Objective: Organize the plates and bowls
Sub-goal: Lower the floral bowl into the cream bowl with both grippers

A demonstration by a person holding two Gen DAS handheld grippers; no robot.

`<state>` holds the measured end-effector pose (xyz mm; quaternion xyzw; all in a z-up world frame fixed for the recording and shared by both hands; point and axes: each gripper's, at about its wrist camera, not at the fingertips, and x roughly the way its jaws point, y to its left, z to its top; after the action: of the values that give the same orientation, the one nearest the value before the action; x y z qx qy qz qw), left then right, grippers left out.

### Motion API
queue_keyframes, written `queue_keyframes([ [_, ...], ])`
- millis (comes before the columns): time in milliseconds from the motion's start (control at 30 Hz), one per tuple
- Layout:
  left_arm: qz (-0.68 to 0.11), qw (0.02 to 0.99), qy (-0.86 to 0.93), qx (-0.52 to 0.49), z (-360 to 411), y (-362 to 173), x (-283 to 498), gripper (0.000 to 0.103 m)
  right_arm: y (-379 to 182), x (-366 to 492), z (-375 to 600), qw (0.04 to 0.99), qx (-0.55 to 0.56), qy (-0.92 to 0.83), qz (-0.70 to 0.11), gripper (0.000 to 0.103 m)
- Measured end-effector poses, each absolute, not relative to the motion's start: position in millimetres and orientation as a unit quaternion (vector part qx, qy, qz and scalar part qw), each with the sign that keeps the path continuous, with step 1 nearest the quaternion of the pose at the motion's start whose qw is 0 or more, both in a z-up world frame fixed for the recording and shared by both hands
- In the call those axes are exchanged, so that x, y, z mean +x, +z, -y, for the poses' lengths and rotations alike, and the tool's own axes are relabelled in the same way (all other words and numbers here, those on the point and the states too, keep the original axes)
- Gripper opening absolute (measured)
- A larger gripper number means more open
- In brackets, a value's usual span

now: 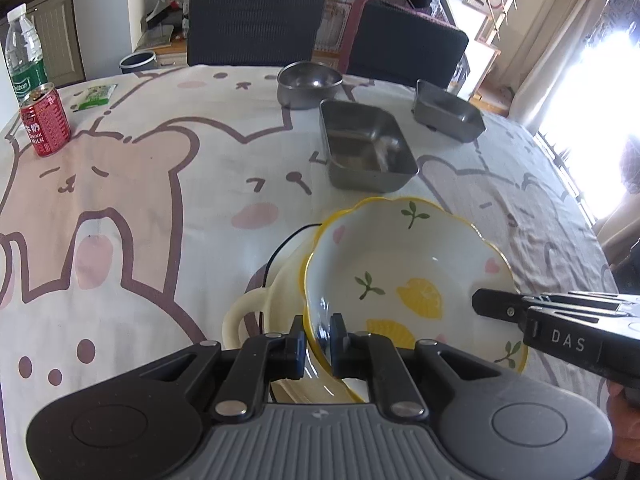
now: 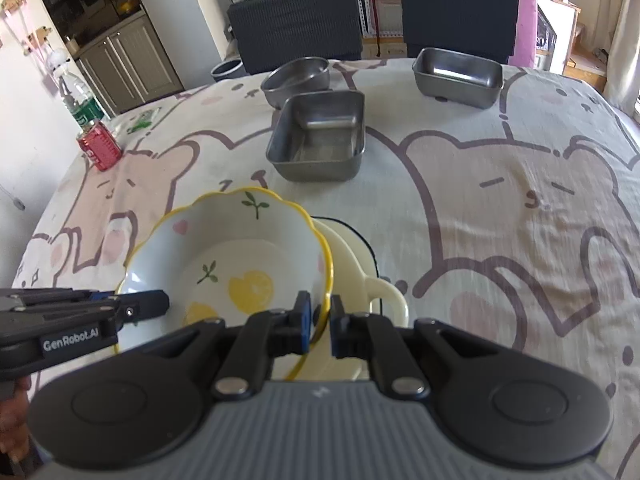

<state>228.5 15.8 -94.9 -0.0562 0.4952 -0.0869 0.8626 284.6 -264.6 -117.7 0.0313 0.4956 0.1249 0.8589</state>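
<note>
Left wrist view looked over a table (image 1: 152, 200) covered by a pale cloth printed with pink bears, two dark chairs (image 1: 256, 24) at its upper edge and bright curtained windows at the right of the frame. At the upper left stood a clear water bottle (image 1: 24, 52) with a green label and a red can (image 1: 46, 124) printed "DRINK MILK"; a green sign at the top centre read roughly "POIZON".

Low in the frame, the left gripper (image 1: 318, 344) was clenched on the near rim of a scalloped yellow-edged bowl (image 1: 408, 276) painted with lemons and leaves, which sat tilted over a cream handled dish (image 1: 244, 312). The right gripper (image 1: 480, 304) reached in from the lower right, marked "DAS".

Right wrist view showed the right gripper clamped on the opposite rim of the same bowl, and the left gripper's side lettered "GenRobot.AI". It alone showed kitchen cabinets (image 2: 120, 56) at the upper left.

Both views held a round steel bowl (image 1: 308, 84) and two rectangular steel trays (image 1: 364, 144) above the lemon bowl.
</note>
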Motion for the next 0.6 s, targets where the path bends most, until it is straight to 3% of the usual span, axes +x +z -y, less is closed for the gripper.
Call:
queue_keyframes([
  [600, -0.518, 0.850, -0.098, -0.017, -3, -111, 235, 0.017, -127, 293, 265, 0.851, 0.020, 0.110, -0.514, 0.011],
])
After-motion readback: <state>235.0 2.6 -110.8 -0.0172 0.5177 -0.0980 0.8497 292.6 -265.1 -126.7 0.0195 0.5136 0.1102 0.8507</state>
